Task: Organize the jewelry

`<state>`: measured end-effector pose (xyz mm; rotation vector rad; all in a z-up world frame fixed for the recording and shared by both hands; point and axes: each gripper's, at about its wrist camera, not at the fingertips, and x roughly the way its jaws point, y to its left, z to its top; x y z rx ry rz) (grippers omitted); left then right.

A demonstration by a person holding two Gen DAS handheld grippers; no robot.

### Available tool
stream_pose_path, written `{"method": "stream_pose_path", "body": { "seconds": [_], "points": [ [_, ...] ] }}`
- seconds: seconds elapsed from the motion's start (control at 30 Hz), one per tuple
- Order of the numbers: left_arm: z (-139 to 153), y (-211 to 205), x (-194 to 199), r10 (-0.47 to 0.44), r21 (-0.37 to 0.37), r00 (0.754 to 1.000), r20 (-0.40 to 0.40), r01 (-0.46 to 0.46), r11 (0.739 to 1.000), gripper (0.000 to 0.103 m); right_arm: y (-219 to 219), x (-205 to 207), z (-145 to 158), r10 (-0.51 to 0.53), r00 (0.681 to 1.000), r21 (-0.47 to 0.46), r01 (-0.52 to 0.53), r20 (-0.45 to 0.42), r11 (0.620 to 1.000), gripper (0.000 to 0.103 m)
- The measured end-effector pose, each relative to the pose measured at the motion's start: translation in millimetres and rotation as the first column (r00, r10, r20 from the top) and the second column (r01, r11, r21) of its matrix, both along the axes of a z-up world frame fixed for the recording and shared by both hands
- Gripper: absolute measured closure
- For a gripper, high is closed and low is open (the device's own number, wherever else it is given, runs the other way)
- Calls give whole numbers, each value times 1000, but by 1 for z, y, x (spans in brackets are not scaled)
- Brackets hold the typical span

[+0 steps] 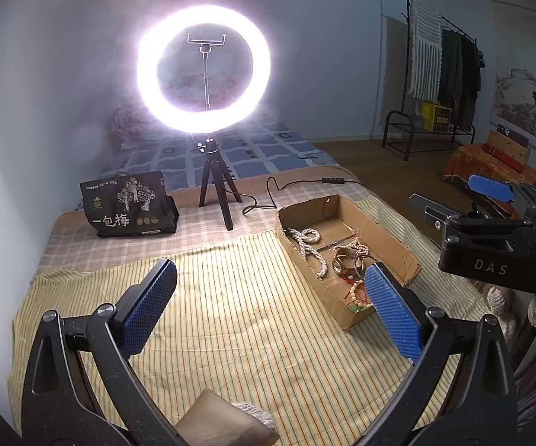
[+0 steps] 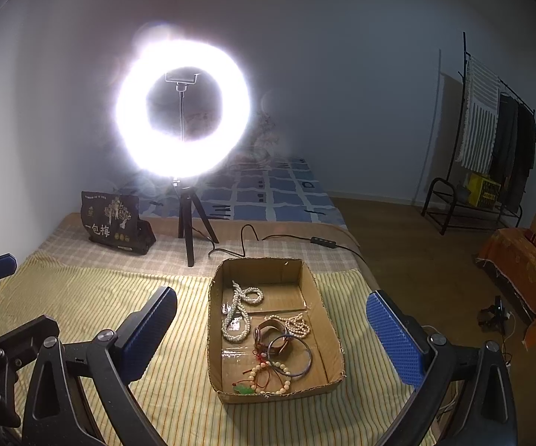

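Observation:
An open cardboard box [image 2: 214, 334] lies on the yellow striped cloth [image 2: 119, 297]. Inside it are a pearl necklace [image 2: 238, 312], a smaller string of pale beads [image 2: 297, 325], a watch [image 2: 268, 334], a thin bangle [image 2: 297, 360] and a beige bead bracelet [image 2: 271, 375] with red cord and a green pendant [image 2: 243, 390]. My right gripper [image 2: 273, 334] hovers over the box, open and empty. My left gripper [image 1: 268, 297] is open and empty above the cloth, left of the box [image 1: 379, 234]. Its right pad [image 1: 390, 308] overlaps the box's near corner. The right gripper [image 1: 465, 200] shows at the right edge.
A lit ring light [image 1: 202, 63] on a small tripod [image 1: 215, 193] stands behind the box, its cable [image 1: 333, 180] trailing right. A dark snack bag [image 1: 130, 204] sits back left. A clothes rack [image 1: 446, 67] and an orange-covered stand [image 1: 491, 163] stand on the floor to the right.

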<state>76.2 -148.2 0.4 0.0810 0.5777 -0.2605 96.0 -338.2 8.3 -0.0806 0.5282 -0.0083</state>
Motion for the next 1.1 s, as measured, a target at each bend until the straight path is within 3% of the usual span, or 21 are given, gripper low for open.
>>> {"method": "stream_pose_path", "body": {
  "seconds": [1.1],
  "points": [
    [1,-2,-1,-1,38,1000,24,0,999,0,0,0,-4,-6,1000,-7,5,-19,1000,0]
  ]
}}
